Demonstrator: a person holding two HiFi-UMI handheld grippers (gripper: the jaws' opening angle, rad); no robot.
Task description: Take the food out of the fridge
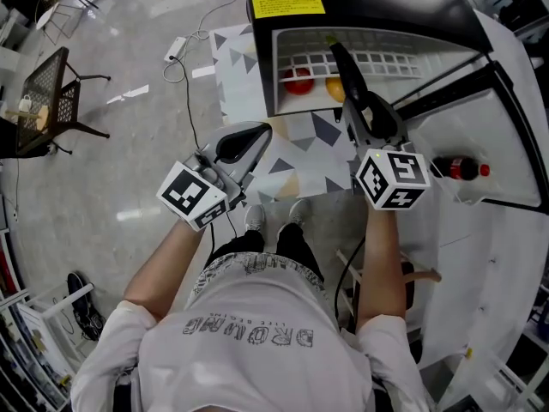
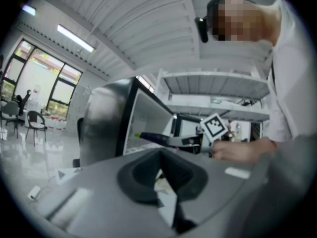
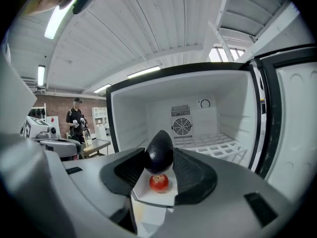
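Note:
The black fridge (image 1: 360, 20) stands open ahead of me, and its white inside (image 3: 133, 113) fills the right gripper view. On its wire shelf (image 1: 377, 60) lie a red apple (image 1: 298, 81) and an orange fruit (image 1: 336, 90). My right gripper (image 1: 367, 114) reaches to the fridge mouth, shut on a dark purple eggplant (image 1: 347, 69) whose green stem points inward. In the right gripper view the eggplant (image 3: 159, 150) sits between the pads, with the apple (image 3: 159, 182) below it. My left gripper (image 1: 257, 134) hangs left of the fridge, shut and holding nothing. From the left gripper view (image 2: 159, 157) the eggplant (image 2: 153, 137) shows side on.
The white fridge door (image 1: 506, 187) swings out at the right, with a dark bottle with a red cap (image 1: 459, 168) in its rack. A triangle-patterned mat (image 1: 309, 140) lies under the fridge. A chair (image 1: 51, 101) and a cable (image 1: 184, 67) are at the left. A person (image 3: 77, 115) stands far back.

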